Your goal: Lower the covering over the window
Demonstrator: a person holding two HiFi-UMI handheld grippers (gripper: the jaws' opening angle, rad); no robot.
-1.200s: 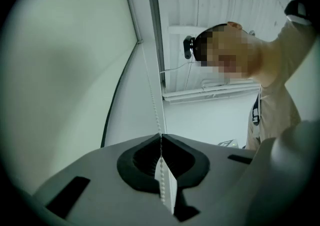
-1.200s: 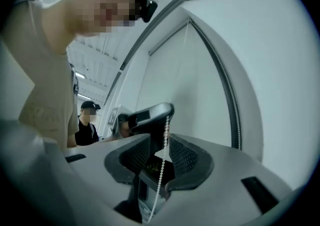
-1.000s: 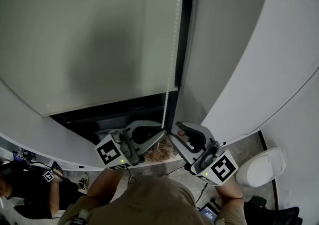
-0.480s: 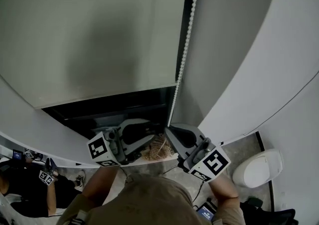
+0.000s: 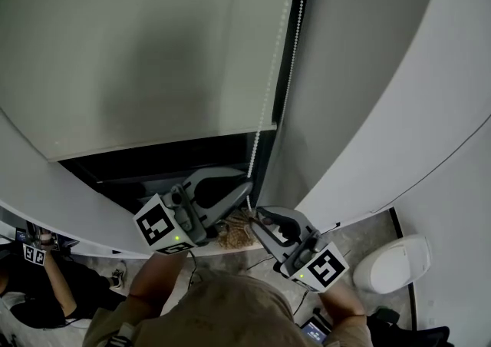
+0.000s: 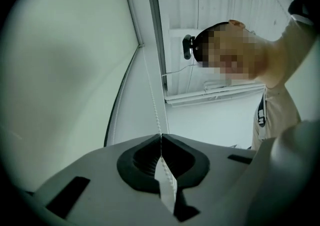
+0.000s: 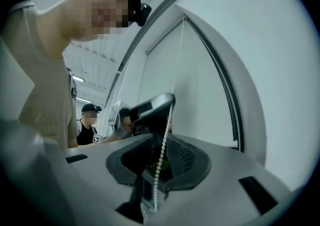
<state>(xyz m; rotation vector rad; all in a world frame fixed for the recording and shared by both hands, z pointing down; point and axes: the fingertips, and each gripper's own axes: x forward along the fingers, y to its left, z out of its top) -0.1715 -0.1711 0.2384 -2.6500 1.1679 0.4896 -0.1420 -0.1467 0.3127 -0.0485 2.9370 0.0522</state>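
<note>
A pale roller blind (image 5: 138, 54) covers most of the window, with a dark gap (image 5: 153, 165) under its lower edge. A white bead chain (image 5: 268, 100) hangs at its right side. My left gripper (image 5: 247, 186) is the upper one. Its jaws have just been closing and are shut on the chain (image 6: 152, 100), which runs up from the left gripper (image 6: 160, 137). My right gripper (image 5: 257, 223) is just below. Its jaws have just been opening, and the chain (image 7: 161, 165) hangs loose between them at the right gripper (image 7: 161, 142). The left gripper (image 7: 167, 101) shows above it.
A curved white sill (image 5: 61, 215) runs below the window. On the floor lie a white rounded container (image 5: 391, 261) at the right and a tuft of dry straw (image 5: 234, 230) under the grippers. A person (image 5: 46, 292) sits at the lower left.
The left gripper opened, rose along the chain and shut on it again higher up. The right gripper moved down, below the left, and its jaws parted.
</note>
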